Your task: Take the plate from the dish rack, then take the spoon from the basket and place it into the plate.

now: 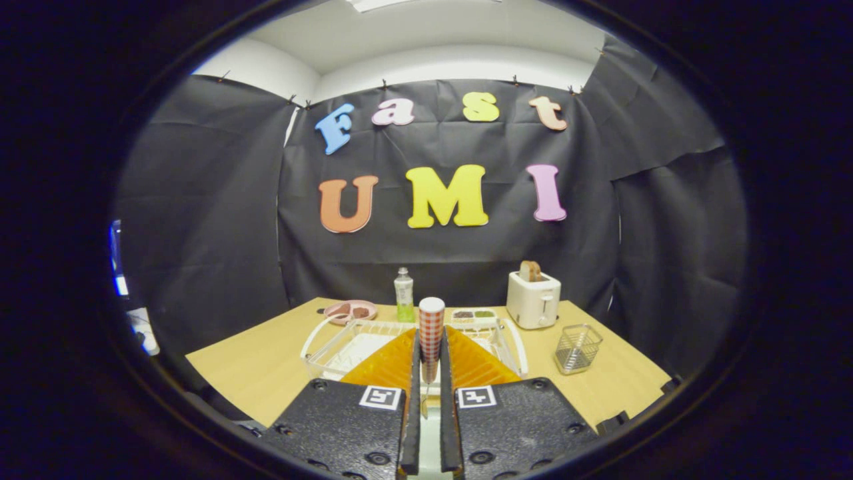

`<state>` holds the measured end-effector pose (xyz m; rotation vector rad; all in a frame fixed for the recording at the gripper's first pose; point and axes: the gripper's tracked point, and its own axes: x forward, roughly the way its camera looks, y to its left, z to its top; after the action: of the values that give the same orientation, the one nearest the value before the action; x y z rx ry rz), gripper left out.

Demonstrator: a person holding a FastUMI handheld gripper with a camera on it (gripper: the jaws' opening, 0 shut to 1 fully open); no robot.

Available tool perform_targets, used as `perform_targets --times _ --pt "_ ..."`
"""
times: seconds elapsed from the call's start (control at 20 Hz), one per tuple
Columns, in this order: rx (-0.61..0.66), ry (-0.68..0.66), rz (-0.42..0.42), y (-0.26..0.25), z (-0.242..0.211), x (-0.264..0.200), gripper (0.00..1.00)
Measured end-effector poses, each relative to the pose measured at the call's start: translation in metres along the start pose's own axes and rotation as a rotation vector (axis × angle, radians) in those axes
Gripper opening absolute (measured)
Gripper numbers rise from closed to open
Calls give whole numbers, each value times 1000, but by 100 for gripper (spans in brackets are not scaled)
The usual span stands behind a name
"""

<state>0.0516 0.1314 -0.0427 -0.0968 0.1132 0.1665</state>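
Note:
My gripper (431,341) is shut on the spoon (431,323), held above the wooden table. The spoon's red-and-white checked handle with a white end stands upright between the fingertips, and its thin metal stem (425,393) runs down through the gap between the fingers. The bowl end is hidden. Just beyond the fingers lies the white wire dish rack (340,347). The small metal wire basket (578,348) stands to the right of the rack. A white surface (428,440) shows low in the gap between the fingers; I cannot tell if it is the plate.
At the back of the table stand a clear bottle with green liquid (404,295), a white toaster (533,300) with bread in it, a pink plate with food (350,311) and a small white tray with food (474,316). Black cloth walls close in the table.

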Motion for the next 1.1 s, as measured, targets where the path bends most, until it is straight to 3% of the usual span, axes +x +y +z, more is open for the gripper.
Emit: perform_targets --times 0.35,0.65,0.7,0.75,0.85,1.0,1.1 --pt "59 138 29 20 -78 14 18" --pt "94 163 -10 -7 -91 13 21" --pt "110 173 -20 -14 -92 13 24" --pt "126 182 -28 -24 -90 15 36" --pt "135 180 -40 -39 -85 11 47" --pt "79 144 -87 -65 -75 0 53" --pt "57 114 -103 -74 -66 -7 66"
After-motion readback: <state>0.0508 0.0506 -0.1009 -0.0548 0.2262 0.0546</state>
